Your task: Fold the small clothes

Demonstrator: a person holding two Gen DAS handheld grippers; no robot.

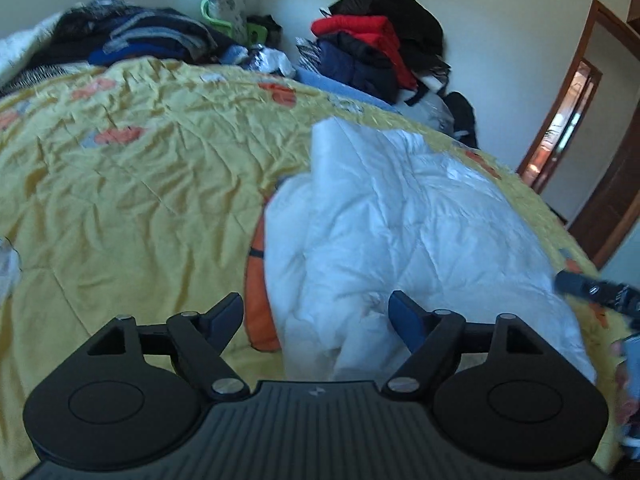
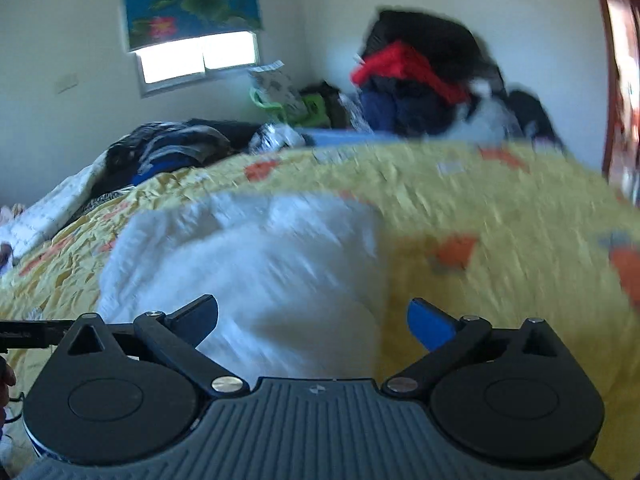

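Note:
A crumpled white garment (image 1: 400, 232) lies on the yellow bedspread (image 1: 120, 184), with an orange piece (image 1: 260, 300) showing under its left edge. My left gripper (image 1: 316, 316) is open just above the garment's near end, holding nothing. In the right wrist view the same white garment (image 2: 248, 264) lies ahead and left, blurred by motion. My right gripper (image 2: 312, 320) is open and empty, over the garment's near right edge. The right gripper's tip also shows at the right edge of the left wrist view (image 1: 592, 290).
Piles of dark clothes (image 1: 132, 36) lie at the bed's far end. A stack of red, navy and black clothes (image 1: 376, 44) stands against the far wall. A green basket (image 1: 224, 16) sits in the corner. A wooden door (image 1: 600, 160) is at the right.

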